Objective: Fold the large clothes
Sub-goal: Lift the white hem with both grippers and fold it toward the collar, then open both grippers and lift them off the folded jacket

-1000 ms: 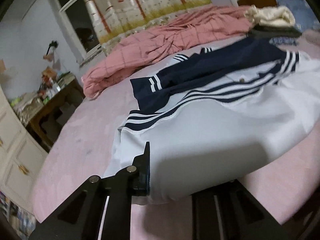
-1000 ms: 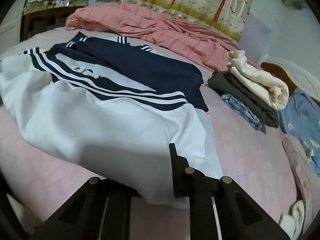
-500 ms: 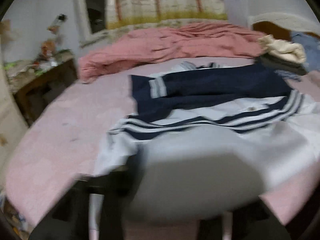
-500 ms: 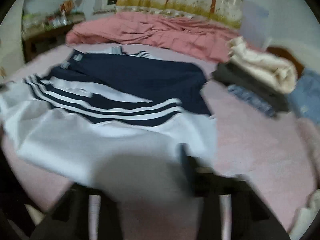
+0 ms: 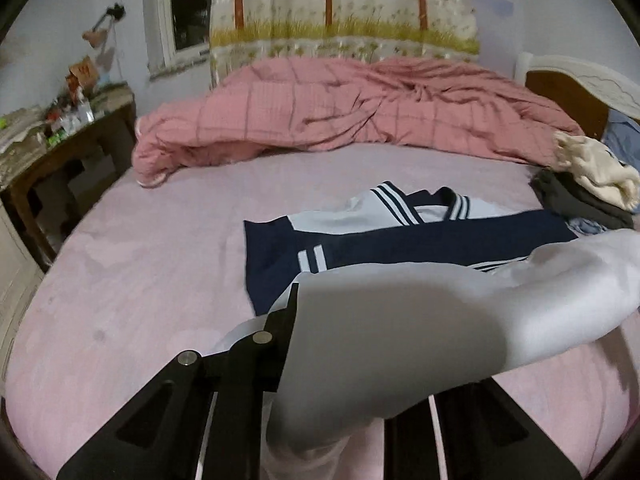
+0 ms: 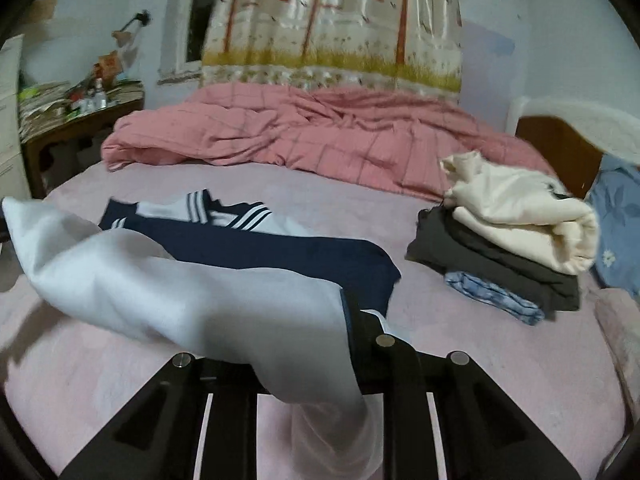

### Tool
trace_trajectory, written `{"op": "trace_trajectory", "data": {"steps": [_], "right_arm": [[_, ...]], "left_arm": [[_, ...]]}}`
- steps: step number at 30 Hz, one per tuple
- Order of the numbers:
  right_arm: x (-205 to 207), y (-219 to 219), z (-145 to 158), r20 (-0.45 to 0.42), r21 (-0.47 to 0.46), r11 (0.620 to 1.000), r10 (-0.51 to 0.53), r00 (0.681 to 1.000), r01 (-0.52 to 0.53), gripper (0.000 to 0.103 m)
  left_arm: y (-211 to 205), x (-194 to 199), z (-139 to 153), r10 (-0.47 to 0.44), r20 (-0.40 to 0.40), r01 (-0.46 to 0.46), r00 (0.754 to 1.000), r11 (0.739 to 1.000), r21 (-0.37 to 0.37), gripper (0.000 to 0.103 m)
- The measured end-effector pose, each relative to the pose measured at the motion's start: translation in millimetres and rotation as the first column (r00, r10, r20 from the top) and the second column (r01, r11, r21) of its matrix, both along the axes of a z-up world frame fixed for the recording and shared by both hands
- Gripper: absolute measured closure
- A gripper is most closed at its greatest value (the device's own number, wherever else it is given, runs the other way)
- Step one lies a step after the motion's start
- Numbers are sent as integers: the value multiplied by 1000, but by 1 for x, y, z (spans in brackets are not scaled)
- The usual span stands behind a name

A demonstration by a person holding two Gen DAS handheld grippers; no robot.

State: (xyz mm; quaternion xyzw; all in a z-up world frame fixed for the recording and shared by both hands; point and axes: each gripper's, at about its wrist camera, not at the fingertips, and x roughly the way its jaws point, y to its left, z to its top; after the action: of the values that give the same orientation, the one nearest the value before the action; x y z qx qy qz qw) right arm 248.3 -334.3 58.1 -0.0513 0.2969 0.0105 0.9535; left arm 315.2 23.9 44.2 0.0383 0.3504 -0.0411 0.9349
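A white and navy sailor-style garment [image 5: 400, 240] lies on the pink bed sheet [image 5: 140, 280]. Its white hem [image 5: 400, 328] is lifted off the bed and stretched between both grippers. My left gripper [image 5: 304, 340] is shut on the hem's left corner. My right gripper [image 6: 340, 328] is shut on the hem's right corner [image 6: 240, 300]. The navy part with striped collar [image 6: 224, 212] stays flat on the bed beyond the raised cloth. The fabric hides most of each gripper's inner finger.
A pink quilt [image 5: 340, 108] is bunched along the far side of the bed. A stack of folded clothes [image 6: 512, 232] sits at the right near the headboard [image 6: 560, 148]. A cluttered wooden side table [image 5: 52, 148] stands at the left, with a curtain [image 6: 332, 20] behind.
Both grippers have lifted the white hem off the bed and carried it forward over the navy part. The views have tilted up to show more of the room.
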Motion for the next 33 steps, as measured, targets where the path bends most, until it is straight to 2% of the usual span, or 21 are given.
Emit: {"op": "trace_trajectory", "data": {"steps": [3,6,8,11,13,17,19,21,22,23,24,26,28,30,33], "right_arm": [[45,-7,-5,-54,31,999,-28,998,29,81],[79,-12,-10,-71,58,997,-42,997,46,81],[98,-12,-16,-88,55,998,-35,996,40,81],[130,-14,-35,-161,57,997,-36,986,46,81],[147,-16,-48,-198,62,997,-32,980,45,81],[176,-18,-58,-229,57,997,-45,972,60,81],[186,-20,-58,-238,63,995,-57,970,74,80],[189,-20,-57,-231,60,996,-53,971,69,76],[189,-19,-57,-223,40,997,-52,973,62,72],[188,-19,-57,-215,20,998,-57,975,63,60],[187,-19,-56,-198,-17,997,-78,977,76,41],[181,-26,-50,-153,-73,990,-130,980,120,29],[173,-41,-42,-154,-10,995,-101,983,100,29],[166,-52,-36,-156,15,996,-85,984,89,32],[157,-65,-29,-108,-77,987,-151,983,143,32]], "left_arm": [[-9,36,-9,-13,-37,15,999,999,35,85],[-8,64,-17,2,-72,-1,997,1000,21,85],[-6,87,-27,5,-121,-4,993,1000,9,85],[-6,121,-53,10,-217,-10,976,1000,2,85],[-5,137,-66,13,-242,-15,970,1000,-6,84],[4,152,-75,26,-215,-42,976,997,-71,77],[6,150,-73,19,-169,-34,985,996,-87,74],[3,146,-72,16,-131,-22,991,999,-41,61],[2,144,-71,38,-107,-37,993,999,9,41],[4,143,-70,64,-80,-60,995,997,52,27],[7,141,-67,75,-63,-71,995,995,67,24],[20,141,-61,69,-83,-69,994,998,3,23],[31,134,-54,32,-98,-38,995,998,-58,22],[34,125,-49,-6,-106,3,994,1000,-27,19],[44,117,-43,22,-80,-24,997,1000,-21,15]]}}
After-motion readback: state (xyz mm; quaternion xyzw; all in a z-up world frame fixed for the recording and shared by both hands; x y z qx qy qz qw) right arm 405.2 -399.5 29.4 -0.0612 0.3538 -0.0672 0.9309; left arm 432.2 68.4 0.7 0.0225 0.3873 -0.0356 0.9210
